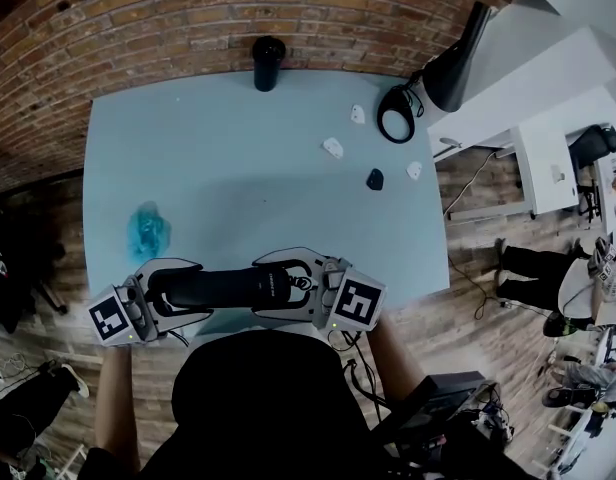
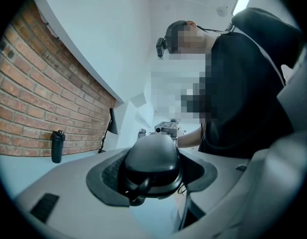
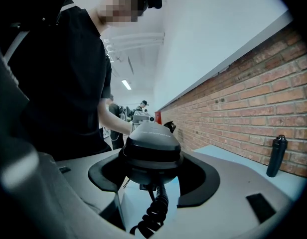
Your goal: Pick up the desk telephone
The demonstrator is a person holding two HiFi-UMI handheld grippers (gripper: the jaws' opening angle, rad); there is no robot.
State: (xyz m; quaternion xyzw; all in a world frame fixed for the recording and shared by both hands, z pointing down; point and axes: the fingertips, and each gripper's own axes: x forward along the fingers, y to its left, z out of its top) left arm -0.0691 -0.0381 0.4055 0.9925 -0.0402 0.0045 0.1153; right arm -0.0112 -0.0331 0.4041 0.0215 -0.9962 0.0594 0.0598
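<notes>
Held level, close above the near edge of the pale blue bench [image 1: 238, 158] and just in front of the person's body: the desk telephone [image 1: 228, 286]. Only a black handset to be seen, with no base in any view, so possibly just the receiver in hand.

Clamped at one rounded end by the left hand-held gripper [image 1: 171, 290], jaws narrowed onto it with pads against both sides. Clamped likewise at the other end by the right hand-held gripper [image 1: 300, 283], with the coiled cord [image 3: 154, 210] hanging down between its jaws.

Judged light and rigid: hard, smooth moulded plastic, likely slippery on the domed ends, so better taken across the flanks than on the curve. Probably some tug from the springy cord if tethered, so worth lifting slowly and keeping both ends level. Not delicate, though a drop could crack the shell.

Well apart, toward the far side: a dark bottle [image 1: 268, 63], small white bits [image 1: 333, 148] and a blue crumpled thing [image 1: 146, 230].
</notes>
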